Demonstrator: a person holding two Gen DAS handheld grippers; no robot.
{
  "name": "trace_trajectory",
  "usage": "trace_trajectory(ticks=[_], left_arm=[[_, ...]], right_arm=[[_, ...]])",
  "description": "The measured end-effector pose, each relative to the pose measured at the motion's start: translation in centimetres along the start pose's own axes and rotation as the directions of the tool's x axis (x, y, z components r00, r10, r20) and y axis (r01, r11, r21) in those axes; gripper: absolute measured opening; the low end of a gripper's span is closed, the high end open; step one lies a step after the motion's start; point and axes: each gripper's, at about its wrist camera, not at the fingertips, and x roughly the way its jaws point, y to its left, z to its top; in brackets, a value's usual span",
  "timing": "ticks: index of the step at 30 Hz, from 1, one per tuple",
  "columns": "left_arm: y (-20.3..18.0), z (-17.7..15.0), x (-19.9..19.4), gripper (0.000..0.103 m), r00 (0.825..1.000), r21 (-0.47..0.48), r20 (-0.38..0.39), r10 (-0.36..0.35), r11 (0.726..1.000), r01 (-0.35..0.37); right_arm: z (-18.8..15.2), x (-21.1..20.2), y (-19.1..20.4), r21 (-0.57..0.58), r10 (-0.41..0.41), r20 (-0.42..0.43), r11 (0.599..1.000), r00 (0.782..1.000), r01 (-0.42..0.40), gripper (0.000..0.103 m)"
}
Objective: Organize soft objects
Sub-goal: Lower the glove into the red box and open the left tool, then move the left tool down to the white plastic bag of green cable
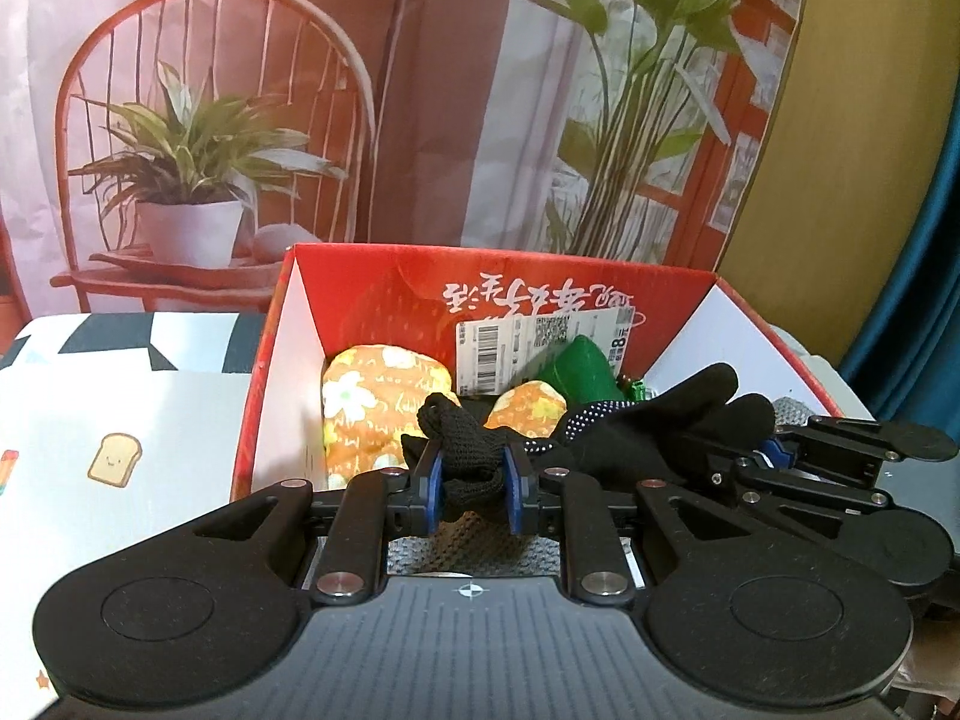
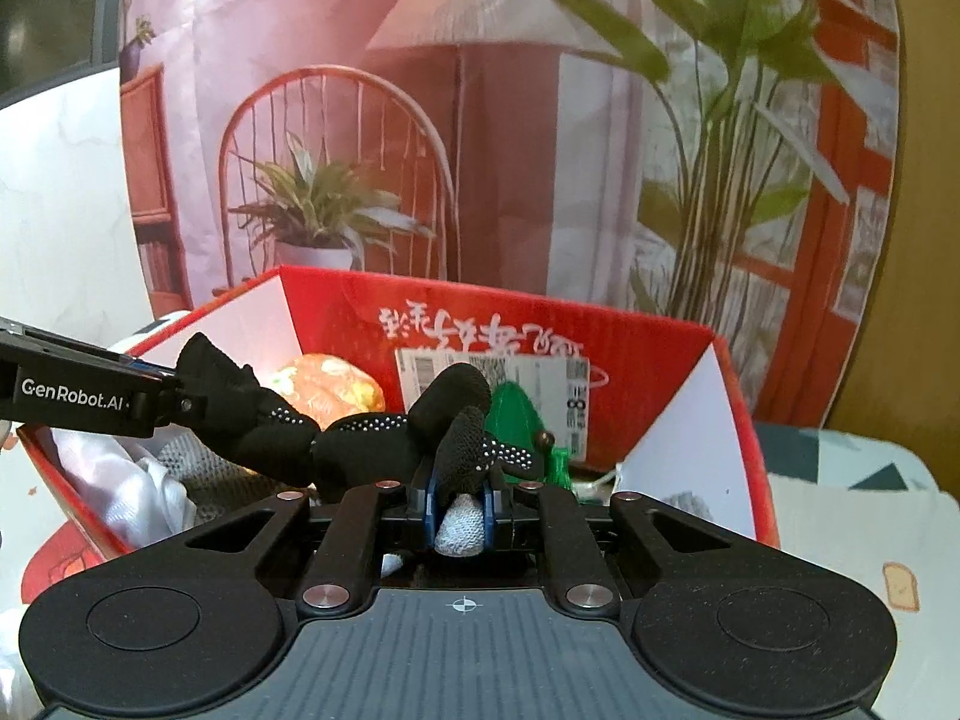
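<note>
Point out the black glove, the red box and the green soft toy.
black glove (image 2: pixel 360 444): right wrist view, dotted palm.
red box (image 1: pixel 384 294): left wrist view, inner back wall.
green soft toy (image 2: pixel 516 414): right wrist view, upper body.

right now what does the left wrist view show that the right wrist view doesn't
Only the left wrist view shows the left gripper from behind, pads clamped on the cuff end of the black knit dotted glove, and a second small orange floral cushion.

Only the right wrist view shows the right gripper shut on the glove's finger end with a grey knit piece below, plus white cloth in the box corner.

Both show the red cardboard box, the large orange floral cushion, the green soft item and the glove stretched between the grippers.
</note>
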Motion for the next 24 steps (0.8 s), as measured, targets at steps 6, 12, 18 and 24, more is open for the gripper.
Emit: trace_trajectory(ticks=[6,12,18,24], left_arm=[[-0.2,0.0,-0.4,0.037,1.000,0.021,0.005,0.022,1.000,-0.022],[0.1,0.3,-2.6,0.066,0.998,0.006,0.062,0.028,1.000,-0.028],[0.7,-0.6,-7.0,0.077,0.986,-0.017,0.166,0.002,1.000,0.001],[1.7,-3.8,-11.0,0.077,0.977,-0.040,0.211,0.038,0.999,-0.030]], right_arm=[[-0.2,0.3,-0.2,0.035,-0.021,-0.035,0.999,0.999,0.022,0.015],[-0.1,-0.4,-0.4,0.060,-0.078,-0.039,0.995,0.996,0.080,0.031],[-0.3,-3.0,-0.6,0.090,-0.059,0.026,0.994,0.998,0.057,0.060],[-1.3,-7.1,-0.3,0.116,-0.045,0.136,0.993,0.990,0.029,0.062]])
